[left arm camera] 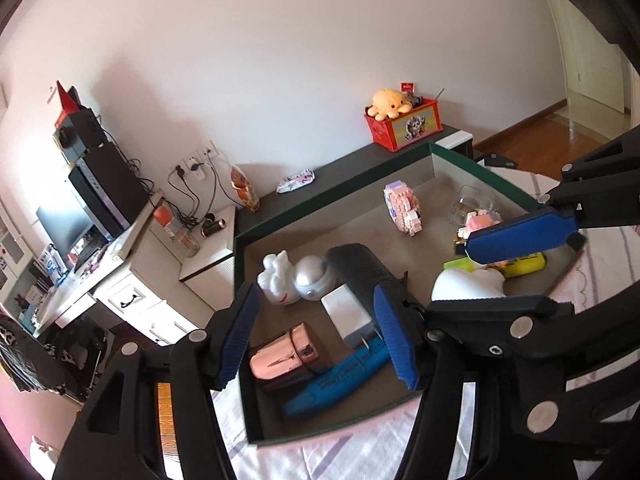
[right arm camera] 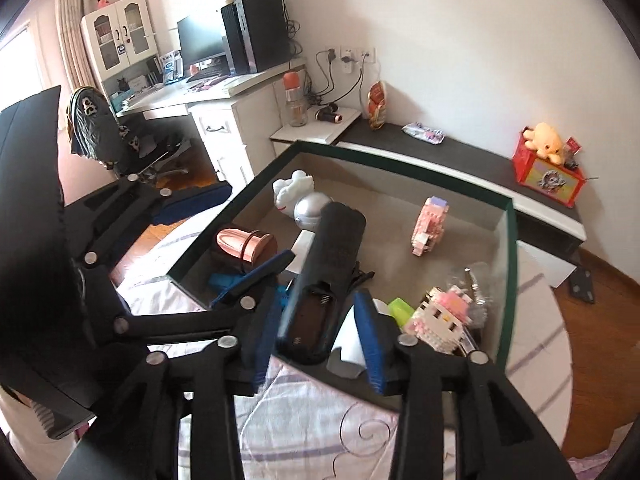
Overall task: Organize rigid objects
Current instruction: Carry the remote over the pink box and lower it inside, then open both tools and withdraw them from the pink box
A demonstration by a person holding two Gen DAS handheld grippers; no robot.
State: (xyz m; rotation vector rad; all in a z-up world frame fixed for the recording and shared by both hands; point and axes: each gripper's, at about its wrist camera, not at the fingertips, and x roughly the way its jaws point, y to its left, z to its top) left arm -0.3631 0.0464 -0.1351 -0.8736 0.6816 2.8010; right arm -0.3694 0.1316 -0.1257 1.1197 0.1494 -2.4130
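While nearly everything already lay inside the box (right arm camera: 510,216) on the bed (right arm camera: 304,420), found both claws apart: left claw (left arm camera: 320,336) empty, right claw (right arm camera: 316,344) loosely flanking the remote (right arm camera: 332,256), propped on the near rim.

A shiny rose-gold metallic cylinder (left arm camera: 280,360) gleams beside a glossy blue plastic marker (left arm camera: 340,376). The matt black ribbed remote (right arm camera: 328,268) looks rough. The green-rimmed tray's (left arm camera: 336,196) floor is matt beige. Glossy white ceramic-looking figurine (left arm camera: 276,280).

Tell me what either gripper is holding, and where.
Nothing held. The black remote lies loose, battery end inside the open right gripper; left gripper open too.
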